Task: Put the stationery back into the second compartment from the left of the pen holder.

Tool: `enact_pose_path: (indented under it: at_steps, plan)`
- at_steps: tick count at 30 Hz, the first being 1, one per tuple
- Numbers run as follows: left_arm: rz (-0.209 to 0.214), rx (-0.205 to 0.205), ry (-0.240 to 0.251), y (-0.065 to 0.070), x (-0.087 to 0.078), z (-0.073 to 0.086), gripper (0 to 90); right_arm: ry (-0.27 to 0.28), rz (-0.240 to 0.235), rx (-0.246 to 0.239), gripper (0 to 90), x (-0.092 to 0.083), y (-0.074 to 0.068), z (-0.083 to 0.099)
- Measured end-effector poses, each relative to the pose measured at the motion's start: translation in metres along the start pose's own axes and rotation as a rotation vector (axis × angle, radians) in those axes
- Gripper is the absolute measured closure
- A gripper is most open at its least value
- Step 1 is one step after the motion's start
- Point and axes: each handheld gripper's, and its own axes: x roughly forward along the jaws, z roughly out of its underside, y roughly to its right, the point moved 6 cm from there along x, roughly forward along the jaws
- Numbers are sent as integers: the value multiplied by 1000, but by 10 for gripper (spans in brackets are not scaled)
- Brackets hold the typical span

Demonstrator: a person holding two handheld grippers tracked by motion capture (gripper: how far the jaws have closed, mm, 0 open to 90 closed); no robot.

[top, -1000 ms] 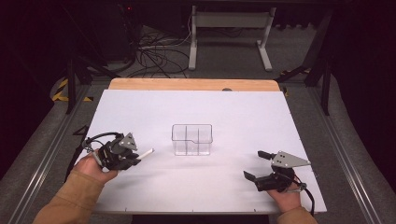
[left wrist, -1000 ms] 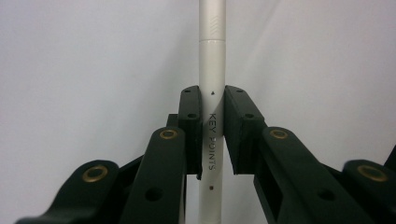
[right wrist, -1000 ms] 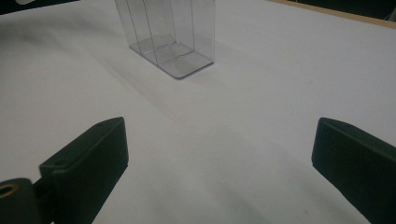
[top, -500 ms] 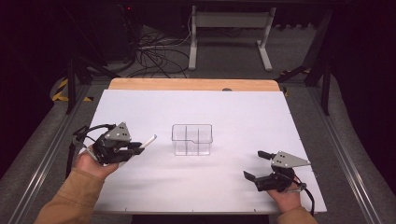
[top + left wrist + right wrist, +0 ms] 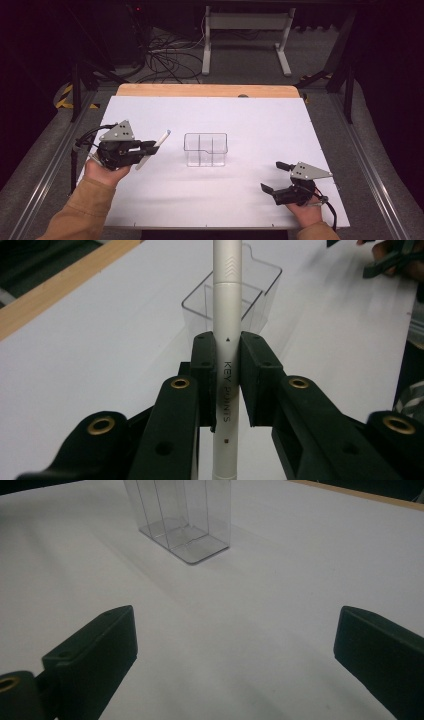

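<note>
My left gripper [image 5: 148, 147] is shut on a slim white pen [image 5: 155, 148] and holds it above the left part of the table, tip slanting up towards the clear plastic holder [image 5: 205, 149]. In the left gripper view the pen [image 5: 226, 315] runs straight up between the black pads [image 5: 204, 380], with the holder [image 5: 260, 295] behind it. The holder has several compartments and stands upright at the middle of the white table [image 5: 250, 120]. My right gripper [image 5: 273, 176] rests open low at the front right, nothing between its jaws. The right gripper view has the holder [image 5: 182, 515] ahead.
A wooden strip [image 5: 207, 90] edges the far side of the table. Beyond it, on the dark floor, are cables [image 5: 165, 55] and a metal stand [image 5: 245, 30]. Rails run along both sides of the table. White surface lies bare around the holder.
My left hand has lifted the pen off the table and turned it so the tip points more towards the holder. The right gripper has stayed put.
</note>
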Motion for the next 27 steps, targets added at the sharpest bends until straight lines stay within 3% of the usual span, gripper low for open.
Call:
enact_pose_path:
  at_steps: [7,16,21,22,24,25,27]
  plan:
    - [33,-33,98,2,2,-11,782,0,0,-1,41,0,0,0]
    - [65,-48,205,3,7,-25,782,0,0,-2,41,0,0,0]
    - [77,-26,270,5,13,-33,780,1,-1,-3,41,0,0,0]
    - [89,-45,286,7,14,-35,781,1,-1,-3,41,0,0,0]
    - [92,-30,307,7,16,-39,781,1,-1,-3,41,0,0,0]
    - [104,-46,321,9,18,-41,781,1,-2,-2,41,0,0,0]
    - [112,-41,340,8,21,-45,781,1,-2,-2,41,0,0,0]
